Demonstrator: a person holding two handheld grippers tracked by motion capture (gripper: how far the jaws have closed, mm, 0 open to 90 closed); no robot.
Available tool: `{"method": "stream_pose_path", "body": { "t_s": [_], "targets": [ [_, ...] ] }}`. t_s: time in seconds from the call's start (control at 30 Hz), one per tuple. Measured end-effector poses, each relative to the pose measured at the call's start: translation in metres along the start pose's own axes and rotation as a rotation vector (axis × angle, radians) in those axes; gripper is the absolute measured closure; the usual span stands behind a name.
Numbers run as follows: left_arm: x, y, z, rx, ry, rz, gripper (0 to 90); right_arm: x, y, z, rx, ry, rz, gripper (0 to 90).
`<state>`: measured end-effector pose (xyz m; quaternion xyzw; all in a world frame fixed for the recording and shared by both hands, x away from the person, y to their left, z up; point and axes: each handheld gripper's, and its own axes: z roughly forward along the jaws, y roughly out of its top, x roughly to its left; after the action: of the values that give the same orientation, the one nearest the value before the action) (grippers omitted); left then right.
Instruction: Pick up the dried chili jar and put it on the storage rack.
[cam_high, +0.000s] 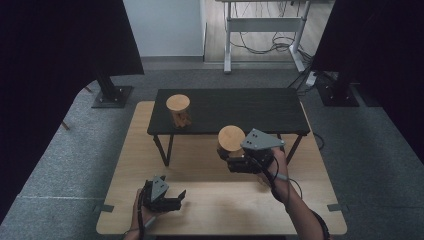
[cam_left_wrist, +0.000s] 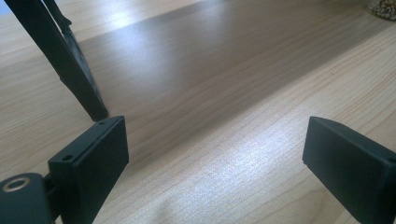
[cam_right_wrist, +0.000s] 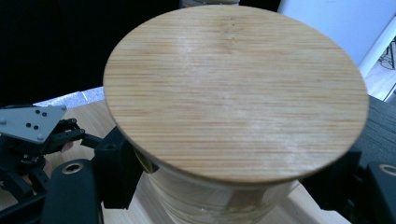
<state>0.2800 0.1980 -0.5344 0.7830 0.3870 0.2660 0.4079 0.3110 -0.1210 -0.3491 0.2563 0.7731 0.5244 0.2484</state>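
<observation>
A glass jar with a round bamboo lid (cam_high: 231, 138) (cam_right_wrist: 233, 93) is in front of the low black table (cam_high: 250, 107), over the light wooden tabletop (cam_high: 220, 205). My right gripper (cam_high: 226, 154) (cam_right_wrist: 229, 191) is shut on this jar's body just below the lid, one jaw on each side. I cannot tell whether the jar rests on the wood. A second lidded jar (cam_high: 178, 109) with brown contents stands on the black table's left end. My left gripper (cam_high: 179, 199) (cam_left_wrist: 215, 144) is low over the wood at the front left, open, nothing between its jaws.
The black table's leg (cam_left_wrist: 70, 65) slants down just ahead of the left jaw. A grainy jar bottom (cam_left_wrist: 384, 7) peeks in at the top right of the left gripper view. Dark curtains (cam_high: 55, 60) flank the table; a desk frame and cables (cam_high: 265, 30) stand behind.
</observation>
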Motion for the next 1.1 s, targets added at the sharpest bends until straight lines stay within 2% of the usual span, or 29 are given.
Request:
{"method": "stream_pose_path", "body": {
  "t_s": [0.3, 0.8, 1.1],
  "targets": [
    [0.001, -0.001, 0.001, 0.004, 0.003, -0.001, 6.6, -0.004, 0.007, 0.001, 0.004, -0.003, -0.011, 25.4],
    [0.000, -0.001, 0.002, 0.007, -0.001, 0.003, 6.6, -0.013, 0.015, 0.007, -0.018, -0.013, -0.013, 25.4],
    [0.000, -0.001, 0.002, 0.008, -0.001, 0.005, 6.5, -0.019, 0.017, 0.013, -0.008, -0.033, -0.001, 25.4]
  ]
}}
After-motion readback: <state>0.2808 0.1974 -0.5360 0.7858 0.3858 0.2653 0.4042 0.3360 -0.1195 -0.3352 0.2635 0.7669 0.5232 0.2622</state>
